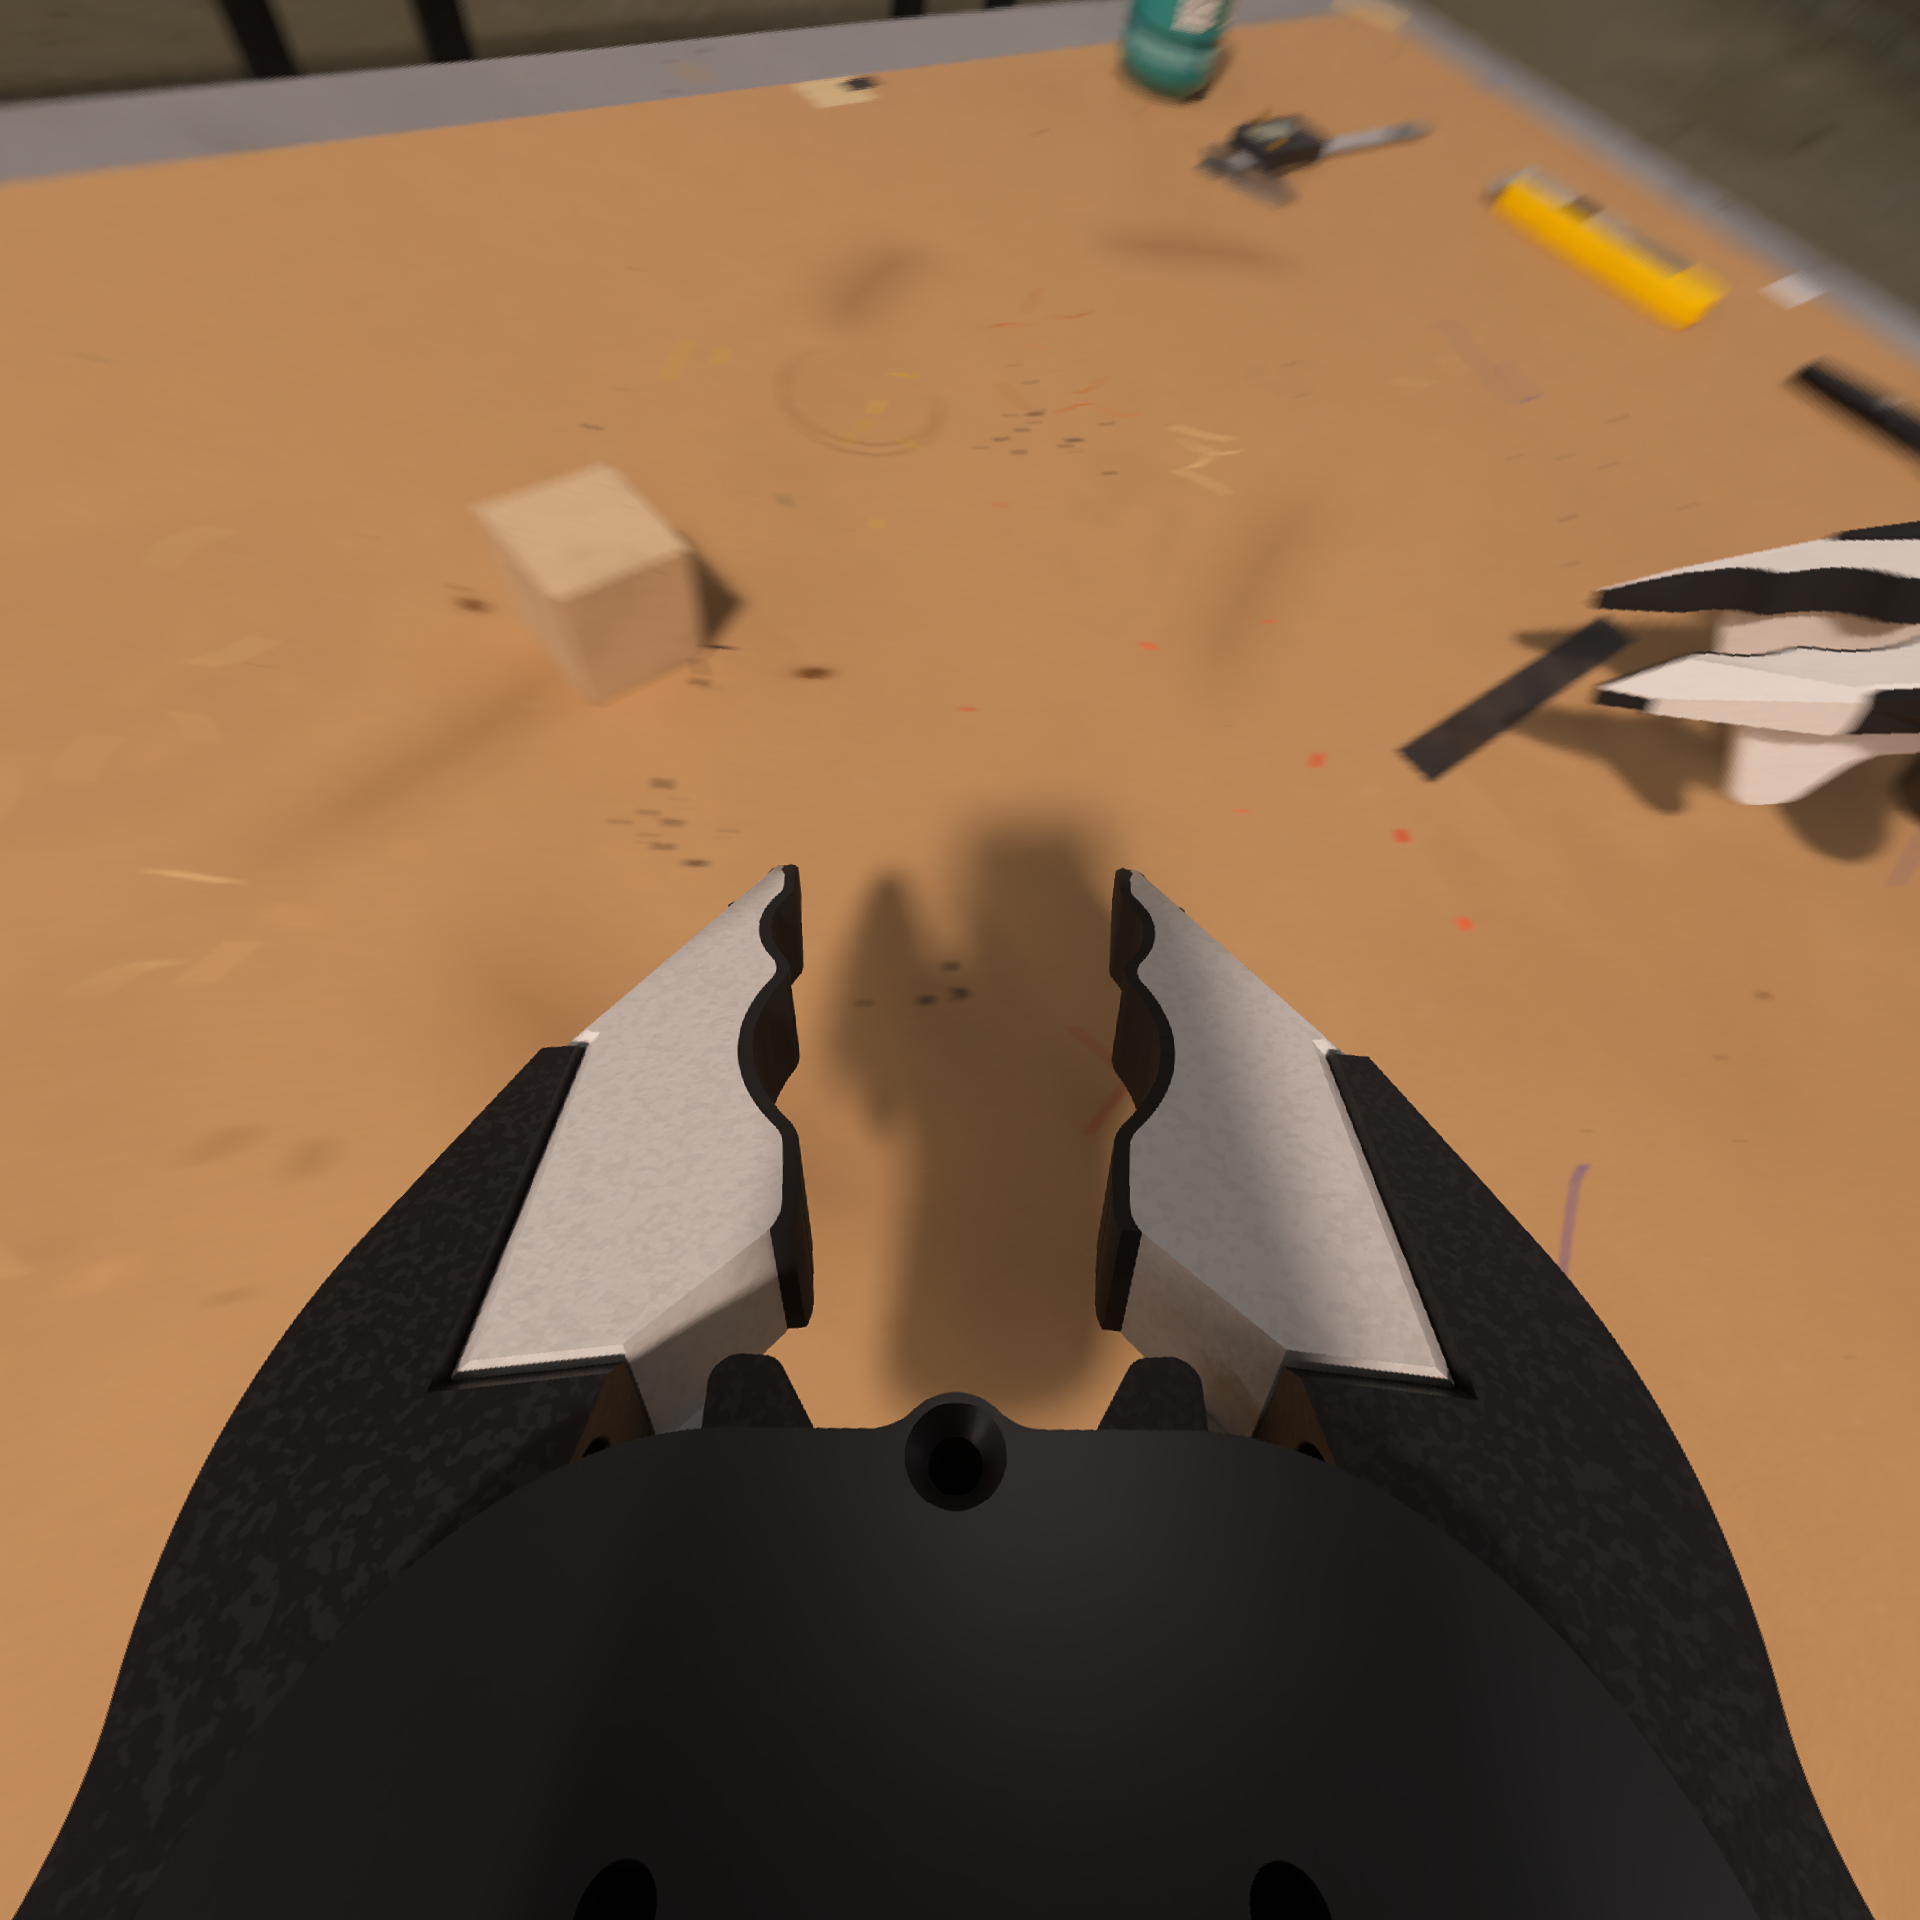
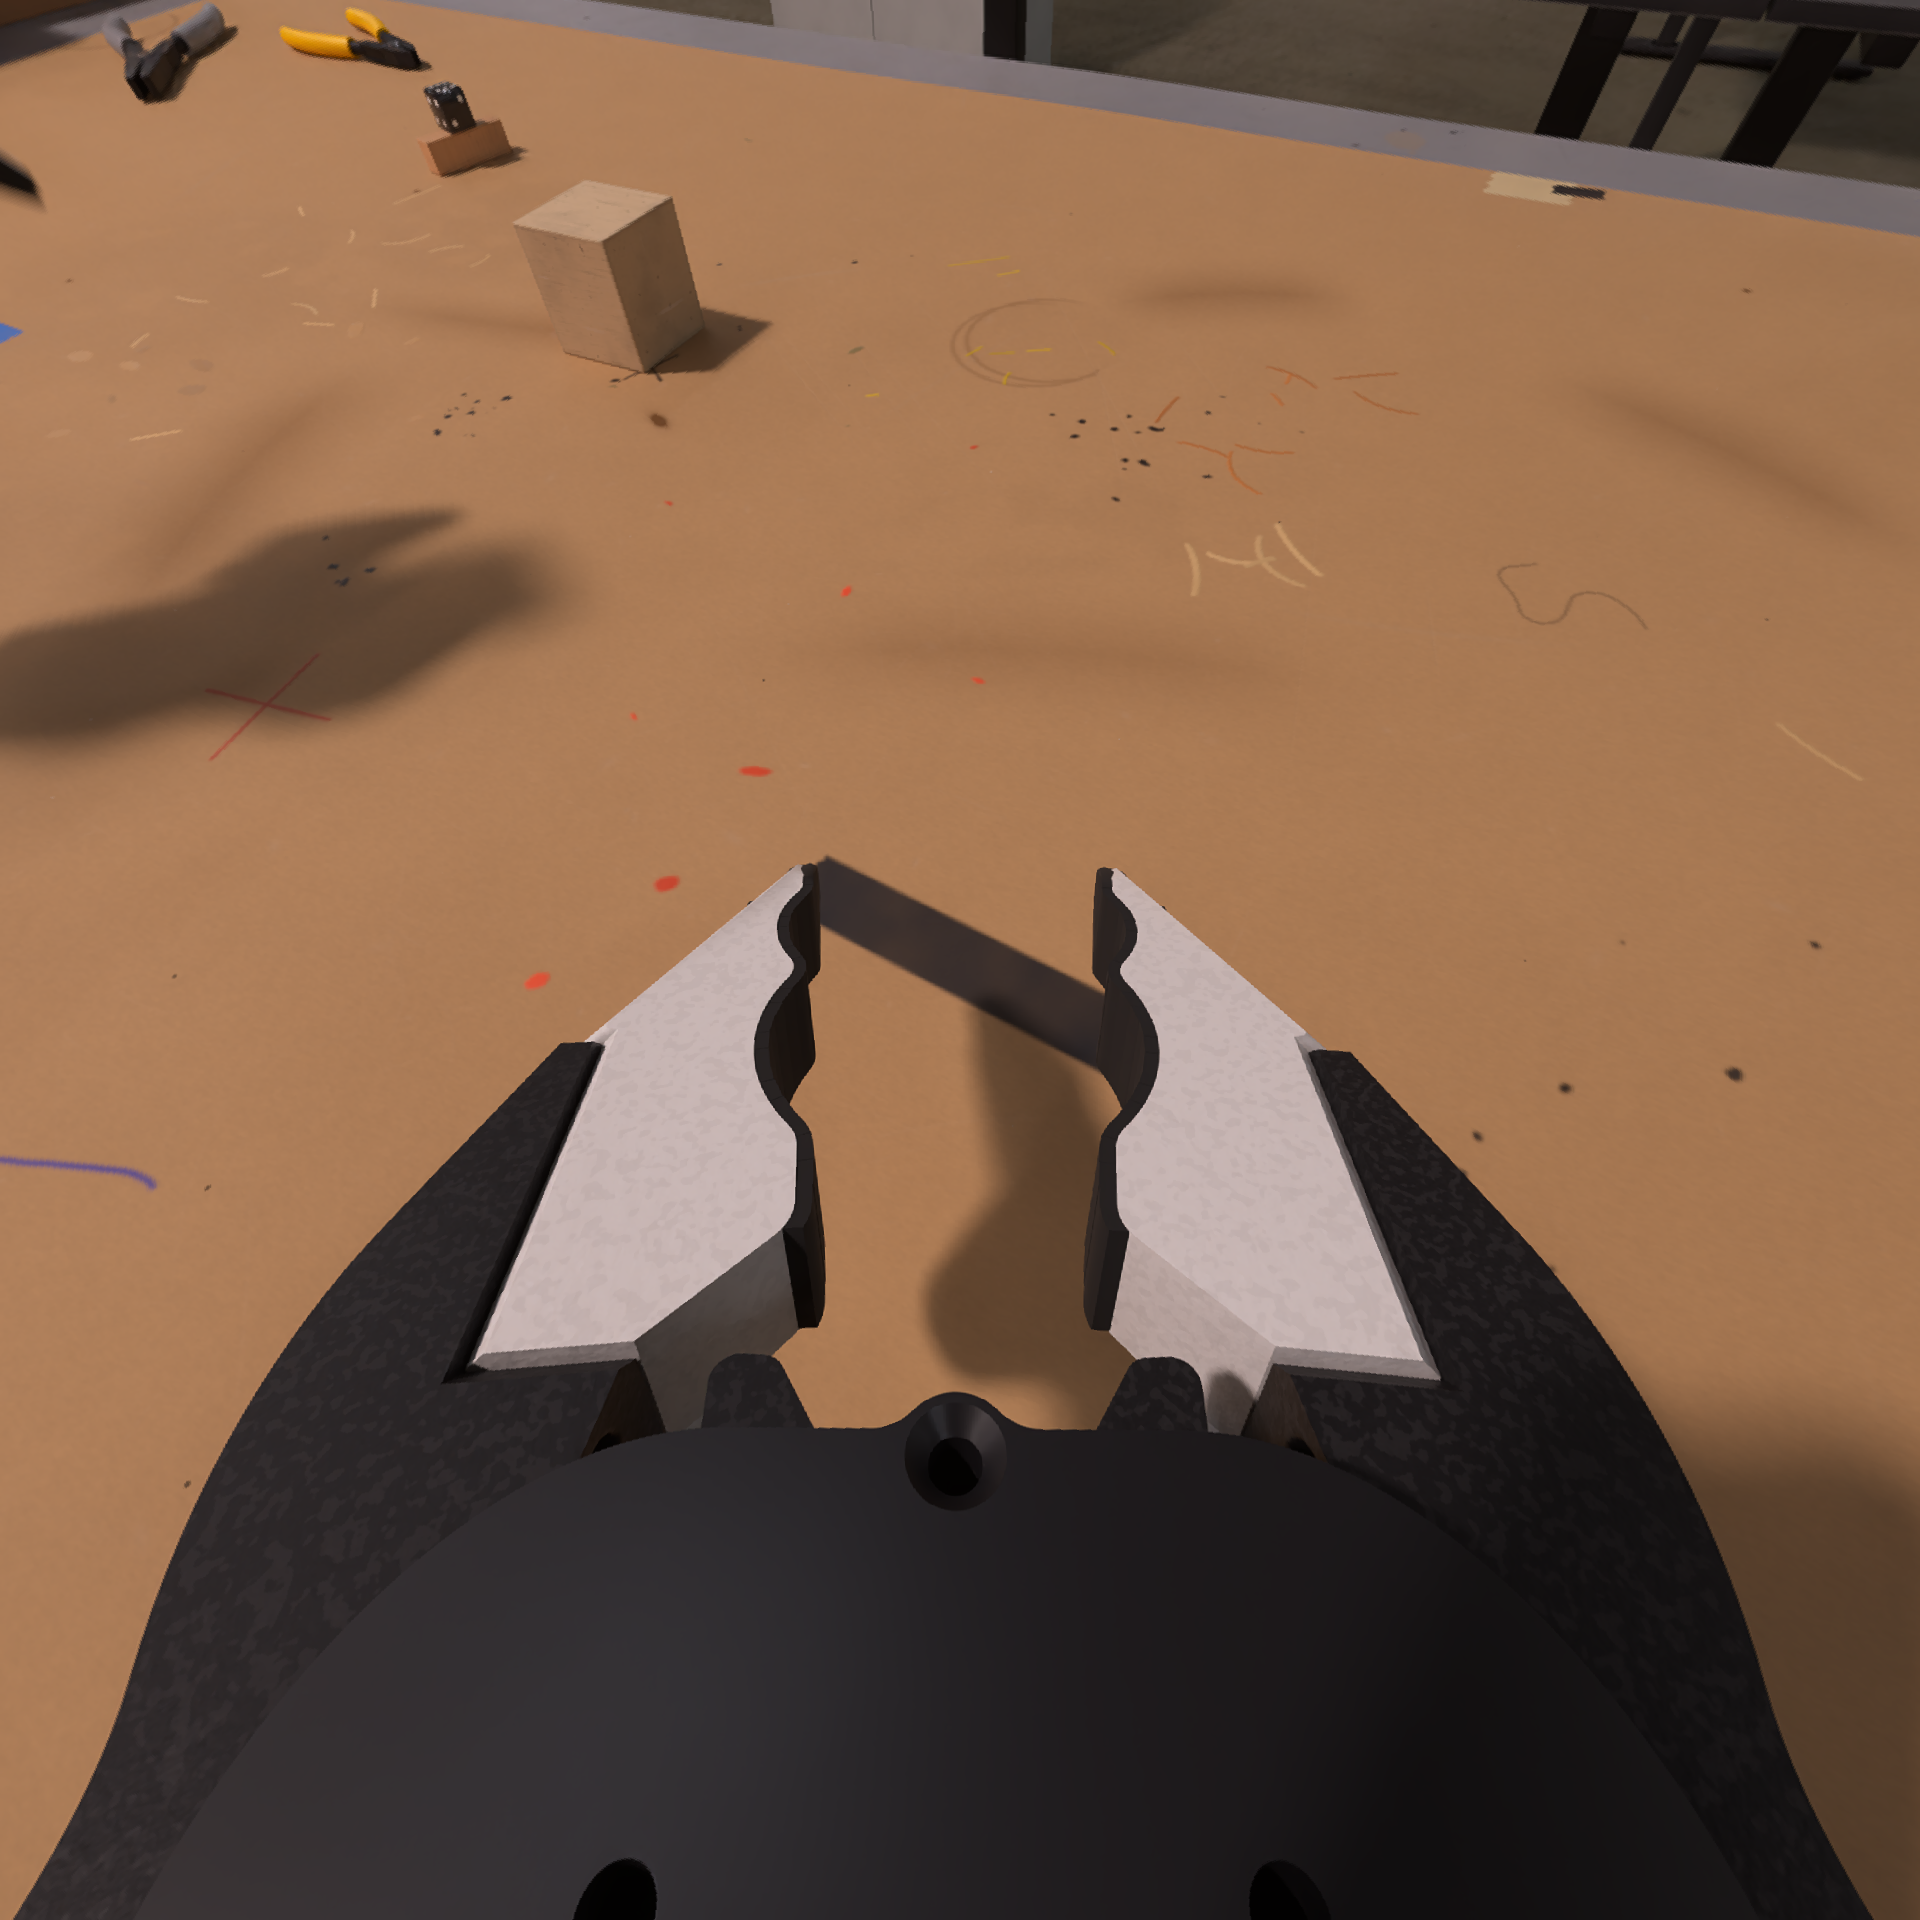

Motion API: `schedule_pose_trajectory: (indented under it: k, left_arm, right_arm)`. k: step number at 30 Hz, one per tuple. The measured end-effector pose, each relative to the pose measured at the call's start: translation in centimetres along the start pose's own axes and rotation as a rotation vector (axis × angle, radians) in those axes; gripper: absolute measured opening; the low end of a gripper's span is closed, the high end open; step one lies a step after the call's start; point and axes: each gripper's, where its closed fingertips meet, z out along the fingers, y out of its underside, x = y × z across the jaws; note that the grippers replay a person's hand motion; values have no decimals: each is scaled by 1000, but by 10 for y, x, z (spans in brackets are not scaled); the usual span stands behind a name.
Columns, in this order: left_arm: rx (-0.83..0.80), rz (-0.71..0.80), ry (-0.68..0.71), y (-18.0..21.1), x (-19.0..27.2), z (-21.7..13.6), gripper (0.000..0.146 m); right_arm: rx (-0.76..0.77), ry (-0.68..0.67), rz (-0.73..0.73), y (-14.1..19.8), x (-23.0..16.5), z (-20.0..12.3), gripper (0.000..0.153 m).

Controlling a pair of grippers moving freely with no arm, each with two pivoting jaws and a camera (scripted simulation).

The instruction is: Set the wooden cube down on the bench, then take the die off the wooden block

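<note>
A pale wooden cube (image 1: 597, 577) rests on the brown bench top, ahead and to the left of my left gripper (image 1: 956, 883), which is open and empty above the bench. The cube also shows in the right wrist view (image 2: 613, 272), far ahead and left of my right gripper (image 2: 956, 878), which is open and empty. A black die (image 2: 449, 106) sits on a small reddish wooden block (image 2: 468, 148) beyond the cube at the far left. My right gripper also shows at the right edge of the left wrist view (image 1: 1621, 644).
A flat black strip (image 1: 1512, 698) lies under the right gripper (image 2: 966, 971). A teal can (image 1: 1174, 47), a caliper (image 1: 1299, 151), a yellow cutter (image 1: 1605, 249) and a black pen (image 1: 1860, 407) lie at the far right. Yellow-handled pliers (image 2: 348, 42) and a dark tool (image 2: 161, 52) lie near the die.
</note>
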Motion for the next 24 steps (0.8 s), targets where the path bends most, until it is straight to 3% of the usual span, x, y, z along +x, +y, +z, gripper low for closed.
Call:
schedule_pose_trajectory:
  k: [4,8,14,18,24]
  left_arm:
    - [-163,71,-231,-44,-74,-32,60]
    - [-344,128,-483,-80,-177,-21,58]
    - [-658,38,-564,-75,-293,41,58]
    - [-762,1,-559,-67,-324,68,53]
    - [-897,-14,-625,-58,-349,78,53]
  right_arm:
    - [2,-15,-2,0,-1,0,52]
    - [-12,-30,5,1,-2,2,52]
    - [-19,-37,-14,1,-5,4,51]
    - [-16,-37,-28,1,-6,3,51]
    - [-20,-36,-17,3,-5,1,52]
